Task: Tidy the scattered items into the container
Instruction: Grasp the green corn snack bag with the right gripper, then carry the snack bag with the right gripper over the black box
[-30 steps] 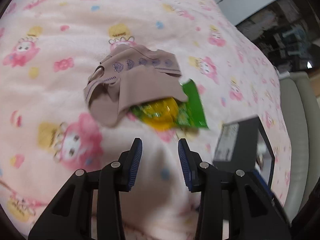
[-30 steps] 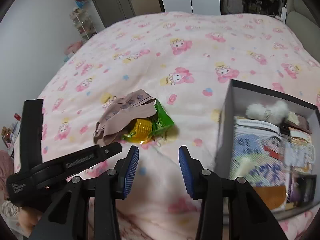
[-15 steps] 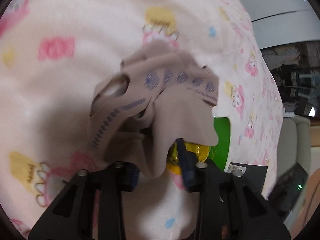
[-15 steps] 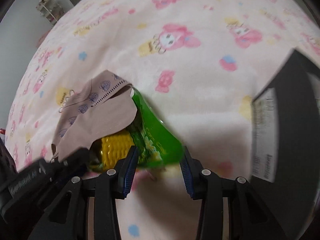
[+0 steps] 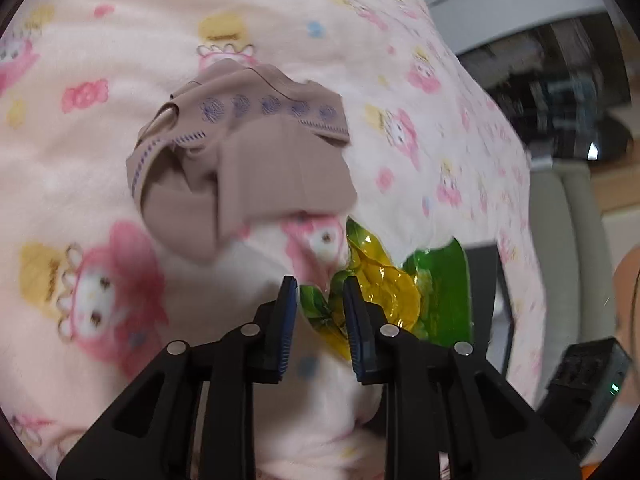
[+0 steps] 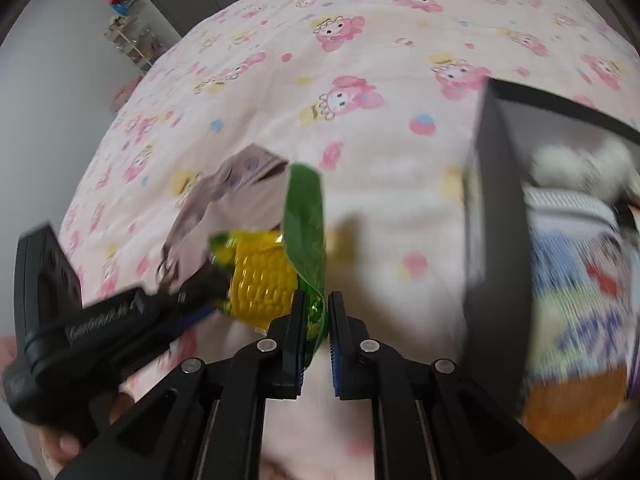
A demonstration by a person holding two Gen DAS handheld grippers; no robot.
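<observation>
Pinching corn snack packet (image 6: 276, 276): right gripper (image 6: 317, 312) jaws closing on green edge, left gripper (image 5: 320, 300) clenched on opposite end. Black box (image 6: 496, 208) at 3 o'clock. Lift level, clear of beige cloth (image 5: 244, 164).

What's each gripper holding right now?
Left gripper: nearly closed, pinching one end of the corn packet.
Right gripper: jaws closing, the corn packet's green edge between them.
</observation>
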